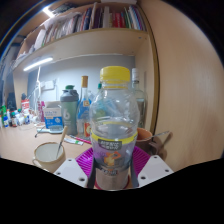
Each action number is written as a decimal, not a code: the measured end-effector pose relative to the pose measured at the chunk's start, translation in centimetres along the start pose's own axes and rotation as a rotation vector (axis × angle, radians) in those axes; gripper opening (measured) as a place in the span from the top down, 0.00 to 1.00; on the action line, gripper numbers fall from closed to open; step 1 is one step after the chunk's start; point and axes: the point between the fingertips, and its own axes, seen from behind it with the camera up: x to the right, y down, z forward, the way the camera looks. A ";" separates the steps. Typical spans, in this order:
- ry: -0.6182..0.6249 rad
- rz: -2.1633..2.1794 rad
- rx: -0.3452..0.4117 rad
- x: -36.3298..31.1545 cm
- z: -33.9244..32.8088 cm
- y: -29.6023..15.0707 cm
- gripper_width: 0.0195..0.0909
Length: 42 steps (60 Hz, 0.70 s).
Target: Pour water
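Note:
A clear plastic bottle (114,120) with a yellow cap and a purple-and-yellow label stands upright between my fingers, filling the middle of the gripper view. My gripper (113,172) is shut on the bottle's lower body, with the magenta pads (84,158) pressed against both sides. The bottle holds some clear water. To the left, on the wooden counter (20,145), sits a white cup (47,155) with a spoon in it. The bottle hides what lies directly behind it.
Several bottles and jars (70,105) stand at the back of the counter, with a blue-and-white box (53,117). A brown bowl (146,135) lies right of the bottle. A bookshelf (90,35) hangs overhead, and a beige wall (190,90) closes the right side.

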 end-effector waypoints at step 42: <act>0.123 0.108 -0.345 -1.9 -24.4 0.9 0.10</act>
